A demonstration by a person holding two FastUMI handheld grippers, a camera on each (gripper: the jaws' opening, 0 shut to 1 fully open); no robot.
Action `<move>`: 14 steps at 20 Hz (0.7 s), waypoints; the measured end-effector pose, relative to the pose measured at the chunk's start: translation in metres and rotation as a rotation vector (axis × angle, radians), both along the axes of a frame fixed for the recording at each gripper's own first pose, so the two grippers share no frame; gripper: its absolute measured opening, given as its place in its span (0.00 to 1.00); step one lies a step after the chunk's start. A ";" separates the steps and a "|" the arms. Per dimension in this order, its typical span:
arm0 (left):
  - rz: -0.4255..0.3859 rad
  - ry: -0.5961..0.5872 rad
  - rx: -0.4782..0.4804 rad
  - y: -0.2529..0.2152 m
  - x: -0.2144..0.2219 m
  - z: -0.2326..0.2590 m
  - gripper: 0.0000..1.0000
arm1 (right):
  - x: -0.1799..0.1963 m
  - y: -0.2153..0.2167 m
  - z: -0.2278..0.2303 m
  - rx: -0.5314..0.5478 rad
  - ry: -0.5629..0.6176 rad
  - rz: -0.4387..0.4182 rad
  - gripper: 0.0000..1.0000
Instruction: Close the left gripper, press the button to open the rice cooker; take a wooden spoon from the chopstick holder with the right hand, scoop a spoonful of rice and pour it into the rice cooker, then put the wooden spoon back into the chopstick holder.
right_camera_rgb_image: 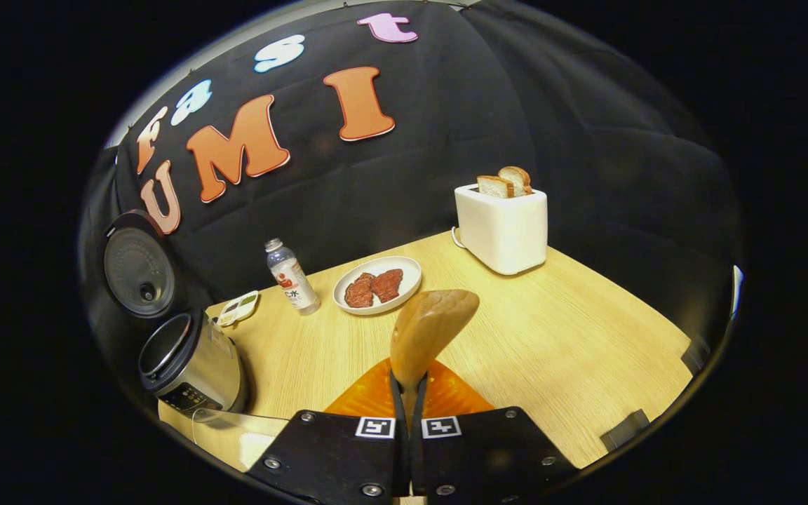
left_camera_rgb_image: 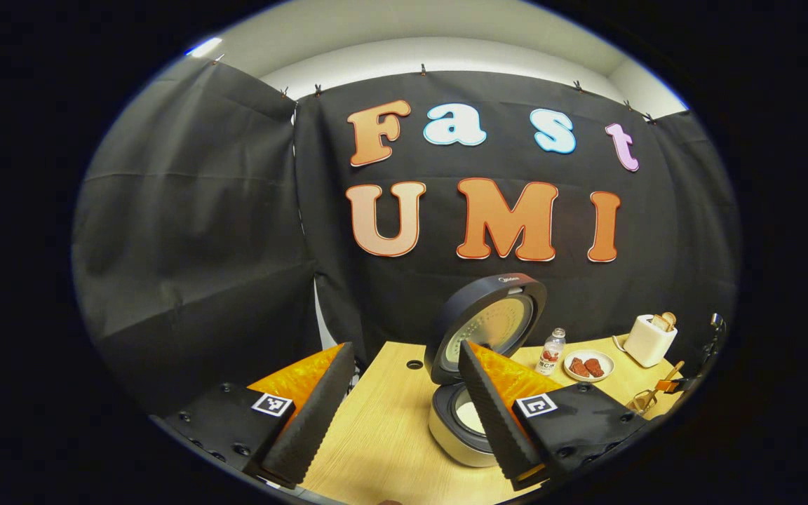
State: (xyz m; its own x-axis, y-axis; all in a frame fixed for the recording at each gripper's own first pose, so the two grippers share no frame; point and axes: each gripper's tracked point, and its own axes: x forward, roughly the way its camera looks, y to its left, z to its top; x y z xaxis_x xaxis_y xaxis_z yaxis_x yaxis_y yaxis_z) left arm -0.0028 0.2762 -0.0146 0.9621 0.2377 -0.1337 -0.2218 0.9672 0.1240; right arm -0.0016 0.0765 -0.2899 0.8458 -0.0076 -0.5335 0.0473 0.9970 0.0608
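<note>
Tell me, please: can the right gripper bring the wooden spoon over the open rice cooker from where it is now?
Probably yes. The right gripper grips the wooden spoon; the rice cooker stands open, lid up, with bare table between.

Bottle [right_camera_rgb_image: 292, 275] left of plate [right_camera_rgb_image: 378, 284]

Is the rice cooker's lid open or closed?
Open: the silver rice cooker's round dark lid stands up, and the pot's mouth shows.

Each gripper, the left gripper [left_camera_rgb_image: 404, 393] and the right gripper [right_camera_rgb_image: 404, 393], has a matte black body studded with round screws. A small square black-and-white marker sits on each finger base. The left gripper's fingers [left_camera_rgb_image: 309, 414] are wedge-shaped with ribbed, saw-toothed inner faces.
</note>
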 end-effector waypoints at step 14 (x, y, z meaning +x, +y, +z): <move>-0.034 0.018 -0.036 -0.028 0.030 0.006 1.00 | -0.019 -0.036 0.021 -0.071 0.038 -0.119 0.95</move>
State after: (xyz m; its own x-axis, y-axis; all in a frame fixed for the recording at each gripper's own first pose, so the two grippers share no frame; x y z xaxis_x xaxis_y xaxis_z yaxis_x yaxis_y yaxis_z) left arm 0.0276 0.2484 -0.0087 0.9669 0.1993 -0.1593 -0.1862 0.9781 0.0930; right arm -0.0208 0.0406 -0.2684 0.8161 -0.1456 -0.5593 0.1664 0.9860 -0.0138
